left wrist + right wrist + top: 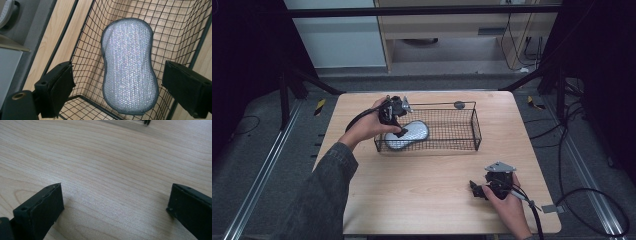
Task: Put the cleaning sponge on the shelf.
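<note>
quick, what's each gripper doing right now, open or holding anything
Left gripper: open, empty, over the silver scrub pad in the wire basket.
Right gripper: open, empty, above bare table.

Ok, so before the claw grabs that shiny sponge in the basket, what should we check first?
1. Left claw open wide: ok, its jaws stand apart on either side of the sponge.
2. Sponge lying inside the wire basket: ok, flat on the basket floor near its left end.
3. Nothing on top of the sponge: ok.
4. Room for the jaws beside the basket wall: cannot tell, the mesh is close on one side.
5. Right claw out of the way: ok, open over bare table, away from the basket.
</note>
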Available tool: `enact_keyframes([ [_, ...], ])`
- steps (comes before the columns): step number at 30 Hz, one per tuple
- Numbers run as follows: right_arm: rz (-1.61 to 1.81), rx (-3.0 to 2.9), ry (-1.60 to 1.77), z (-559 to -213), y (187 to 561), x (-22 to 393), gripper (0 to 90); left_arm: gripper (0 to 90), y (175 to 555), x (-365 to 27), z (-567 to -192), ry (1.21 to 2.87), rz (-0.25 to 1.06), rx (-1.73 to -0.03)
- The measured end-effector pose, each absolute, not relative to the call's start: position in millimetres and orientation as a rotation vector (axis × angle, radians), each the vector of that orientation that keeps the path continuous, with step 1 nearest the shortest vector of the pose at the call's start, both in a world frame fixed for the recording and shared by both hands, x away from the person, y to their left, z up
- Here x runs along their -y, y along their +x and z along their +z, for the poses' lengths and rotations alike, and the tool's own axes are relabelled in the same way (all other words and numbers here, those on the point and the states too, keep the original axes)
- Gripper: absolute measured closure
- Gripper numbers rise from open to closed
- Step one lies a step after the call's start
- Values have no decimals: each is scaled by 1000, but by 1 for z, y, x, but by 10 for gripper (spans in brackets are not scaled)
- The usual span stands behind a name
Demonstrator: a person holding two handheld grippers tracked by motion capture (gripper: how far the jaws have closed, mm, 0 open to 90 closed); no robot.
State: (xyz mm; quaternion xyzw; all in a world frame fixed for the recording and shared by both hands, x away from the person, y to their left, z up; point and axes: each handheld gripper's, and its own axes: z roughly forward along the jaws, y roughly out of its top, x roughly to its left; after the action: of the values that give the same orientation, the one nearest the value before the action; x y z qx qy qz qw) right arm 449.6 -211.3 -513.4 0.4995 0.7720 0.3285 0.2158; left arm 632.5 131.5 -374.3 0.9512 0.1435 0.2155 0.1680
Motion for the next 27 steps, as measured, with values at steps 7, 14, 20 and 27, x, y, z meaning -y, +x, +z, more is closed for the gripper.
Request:
enact_keyframes([
  [7,907,-2140,1381,-513,450,211,4,116,625,-133,-369,2671,600,-442],
  [14,907,-2140,1383,-513,450,211,4,122,612,-129,-365,2613,585,-500],
  [20,908,-2140,1383,-513,450,211,4,108,599,-122,-364,2582,575,-528],
  [27,909,-2140,1384,-513,450,211,4,74,584,-111,-365,2566,606,-537],
])
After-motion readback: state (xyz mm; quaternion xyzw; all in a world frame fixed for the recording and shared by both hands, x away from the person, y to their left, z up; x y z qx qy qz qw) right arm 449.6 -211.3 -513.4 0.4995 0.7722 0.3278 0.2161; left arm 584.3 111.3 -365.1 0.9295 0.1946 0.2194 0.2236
